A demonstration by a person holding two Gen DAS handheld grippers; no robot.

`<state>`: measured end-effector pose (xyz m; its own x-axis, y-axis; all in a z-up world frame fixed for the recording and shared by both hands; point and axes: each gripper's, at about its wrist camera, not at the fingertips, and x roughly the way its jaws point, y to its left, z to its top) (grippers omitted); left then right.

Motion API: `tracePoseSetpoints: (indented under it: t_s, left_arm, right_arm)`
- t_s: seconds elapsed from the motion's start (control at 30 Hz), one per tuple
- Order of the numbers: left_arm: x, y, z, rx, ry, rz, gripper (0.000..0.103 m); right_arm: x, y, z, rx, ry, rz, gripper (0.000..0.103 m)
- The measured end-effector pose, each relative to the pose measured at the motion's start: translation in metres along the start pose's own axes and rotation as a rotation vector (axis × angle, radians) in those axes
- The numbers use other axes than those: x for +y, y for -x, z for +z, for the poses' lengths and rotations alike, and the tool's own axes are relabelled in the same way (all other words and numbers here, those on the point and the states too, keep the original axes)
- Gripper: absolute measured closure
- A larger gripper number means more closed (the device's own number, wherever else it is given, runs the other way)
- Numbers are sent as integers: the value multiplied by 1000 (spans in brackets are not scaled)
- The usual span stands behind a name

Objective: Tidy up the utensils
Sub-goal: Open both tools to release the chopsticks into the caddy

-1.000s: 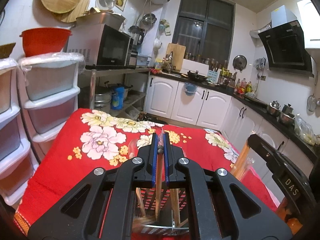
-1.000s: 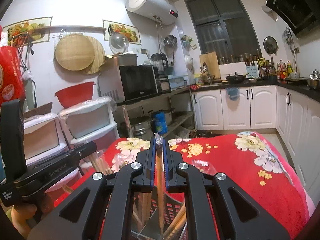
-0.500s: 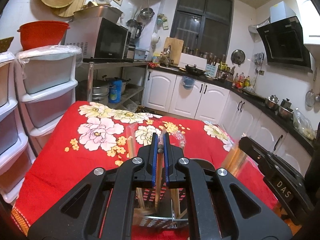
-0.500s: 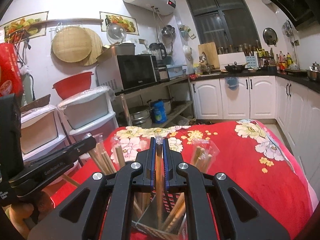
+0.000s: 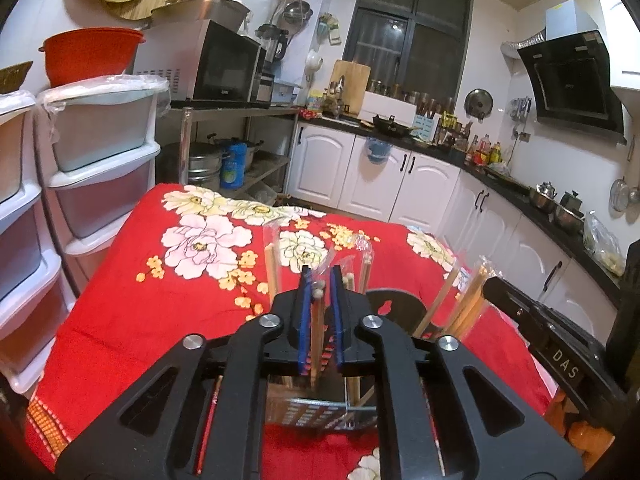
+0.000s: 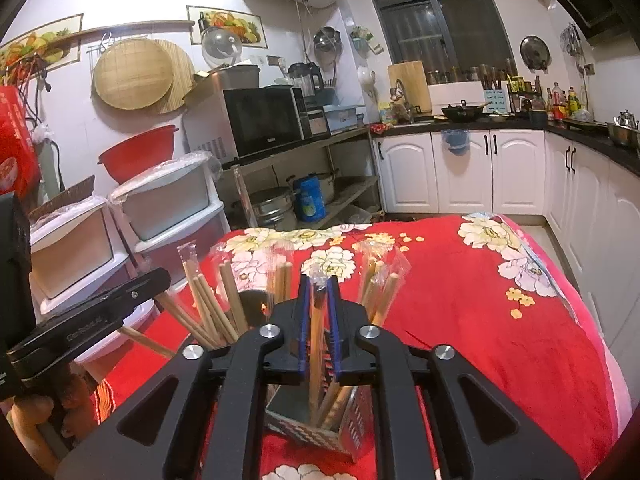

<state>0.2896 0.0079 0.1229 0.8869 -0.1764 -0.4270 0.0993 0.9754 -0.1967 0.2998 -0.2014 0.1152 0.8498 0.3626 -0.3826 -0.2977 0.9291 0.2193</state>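
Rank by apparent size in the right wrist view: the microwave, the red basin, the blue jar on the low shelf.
1. Microwave and red basin: they look similar in size, and the basin is partly hidden, so I do not rank them.
2. Blue jar: clearly smallest.

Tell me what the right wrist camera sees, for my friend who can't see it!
The right gripper, its jaws opening, has a wrapped pair of chopsticks between them, standing in a metal holder on a red flowered tablecloth. More wrapped chopsticks fan out beside it. The left gripper reaches in from the left, with a kitchen behind.
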Motion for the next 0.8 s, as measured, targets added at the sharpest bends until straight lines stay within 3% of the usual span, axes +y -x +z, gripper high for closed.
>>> tracePoseSetpoints:
  t_s: [0.47, 0.8]
  left_arm:
    - [6, 23, -12, 32, 4, -13, 57]
    - [7, 42, -32, 45, 6, -37, 38]
  right_arm:
    - [4, 19, -13, 38, 10, 5, 72]
    - [5, 36, -34, 63, 25, -4, 64]
